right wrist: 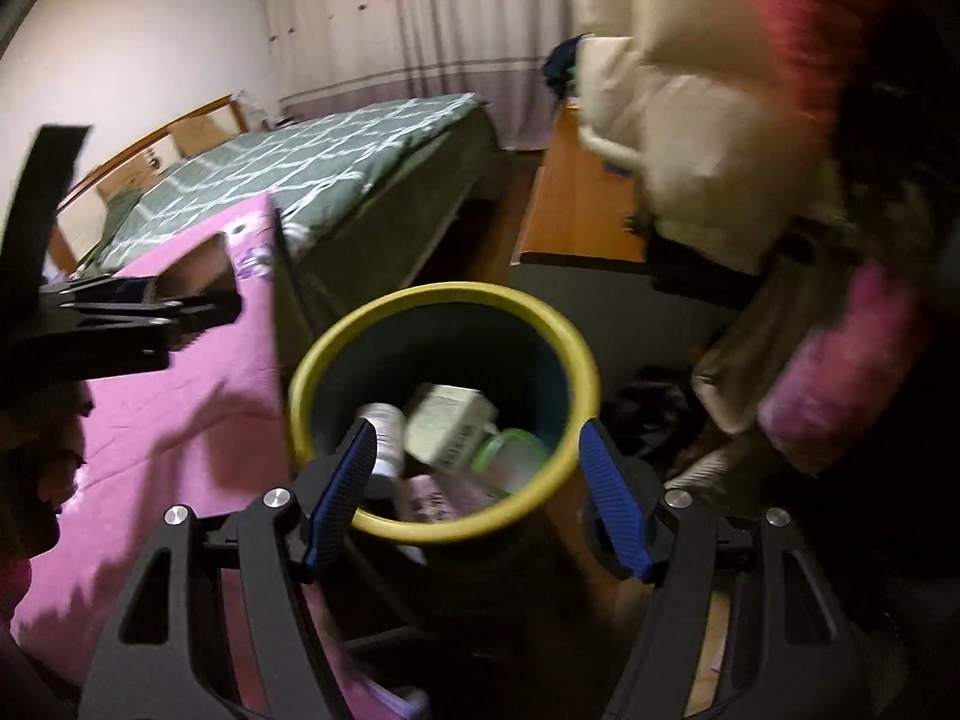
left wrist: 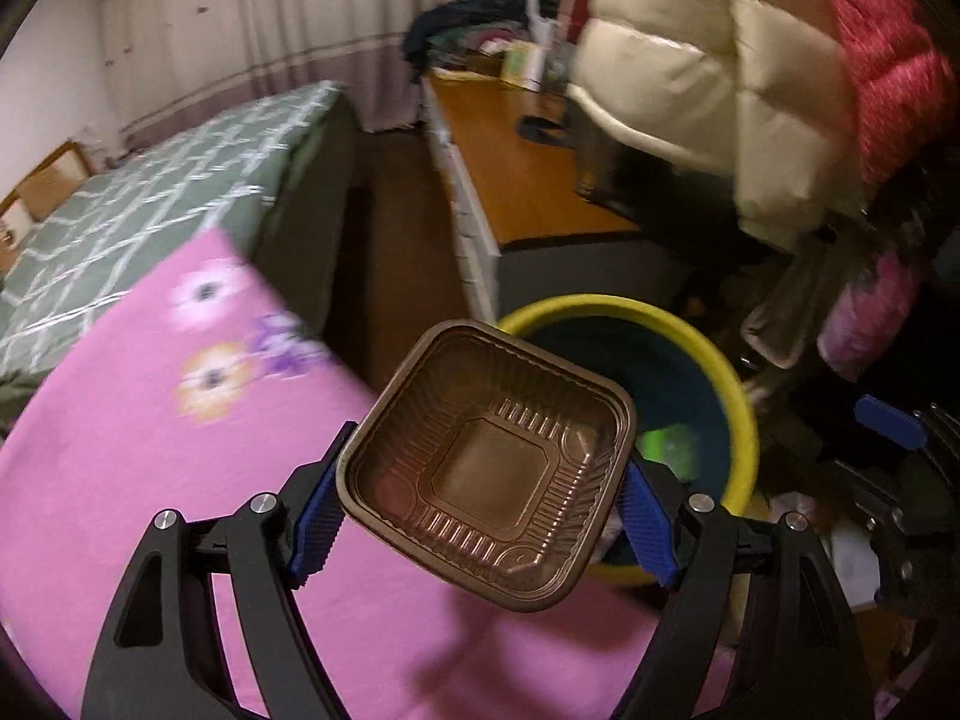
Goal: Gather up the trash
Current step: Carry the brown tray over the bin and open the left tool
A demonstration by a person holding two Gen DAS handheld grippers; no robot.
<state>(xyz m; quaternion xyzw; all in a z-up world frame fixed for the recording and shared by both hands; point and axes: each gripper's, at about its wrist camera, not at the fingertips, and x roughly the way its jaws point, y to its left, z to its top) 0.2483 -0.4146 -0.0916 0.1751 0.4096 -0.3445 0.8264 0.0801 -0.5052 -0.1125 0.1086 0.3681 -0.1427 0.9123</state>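
Pink flowered bedding (left wrist: 150,420) is lying under the left claw (left wrist: 480,510), which is clamping a brown plastic tray (left wrist: 489,468) just short of the yellow-rimmed bin (left wrist: 741,396), while the right claw (right wrist: 474,498) is hanging wide and empty over it.

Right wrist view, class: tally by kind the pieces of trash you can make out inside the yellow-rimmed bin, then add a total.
In the yellow-rimmed bin:
White bottle: 1
Pale carton: 1
Clear container with a green rim: 1
Pinkish printed wrapper or packet: 1
Total: 4 pieces visible; blur and the bin wall may hide more.
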